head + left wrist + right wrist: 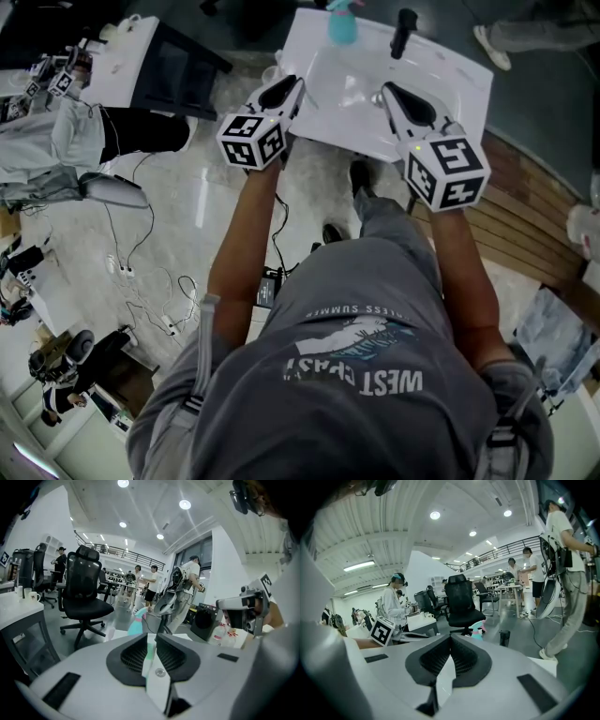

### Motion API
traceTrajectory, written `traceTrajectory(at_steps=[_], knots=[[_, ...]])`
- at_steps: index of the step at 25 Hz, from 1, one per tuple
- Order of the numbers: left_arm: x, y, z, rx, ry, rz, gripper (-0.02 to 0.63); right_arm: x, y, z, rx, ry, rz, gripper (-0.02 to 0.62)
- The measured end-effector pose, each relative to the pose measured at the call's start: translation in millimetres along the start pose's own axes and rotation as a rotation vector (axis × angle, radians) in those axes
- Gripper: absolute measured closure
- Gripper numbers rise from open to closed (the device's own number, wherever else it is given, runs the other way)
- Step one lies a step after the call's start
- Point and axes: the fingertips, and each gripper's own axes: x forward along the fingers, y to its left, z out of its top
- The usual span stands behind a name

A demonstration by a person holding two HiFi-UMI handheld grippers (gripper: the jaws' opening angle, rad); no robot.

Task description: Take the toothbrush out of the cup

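A turquoise cup [342, 25] stands at the far edge of the white table [450, 84], with a pale and pink thing sticking out of its top; I cannot make out a toothbrush clearly. The cup also shows past the jaws in the left gripper view [137, 624] and in the right gripper view [478, 631]. My left gripper [299, 84] hovers over the table's near left edge, its jaws a narrow slit apart with nothing between them. My right gripper [384, 90] hovers to its right, jaws closed together and empty. Both are well short of the cup.
A black cylinder [403, 33] stands right of the cup. A white desk [122, 56] is to the left, and cables [141, 281] lie on the floor. A black office chair [84, 597] and several standing people are beyond the table. Wooden flooring [525, 216] runs along the right.
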Motion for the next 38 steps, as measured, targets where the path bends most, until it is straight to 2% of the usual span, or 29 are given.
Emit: traceTrajectory(at_steps=[6,12,38], knots=[[-5,2,-16,-0.010,0.020,-0.004,0.552,0,8,-5,-0.001,0.000,-0.002,0.583],[8,-4,-12,-0.017,0.034,-0.007,0.552,-1,-7,5,-0.001,0.003,0.000,0.583],[8,-11,-34,-0.057,0.084,-0.052,0.552,3,-1,4,-0.003,0.007,0.005,0.583]])
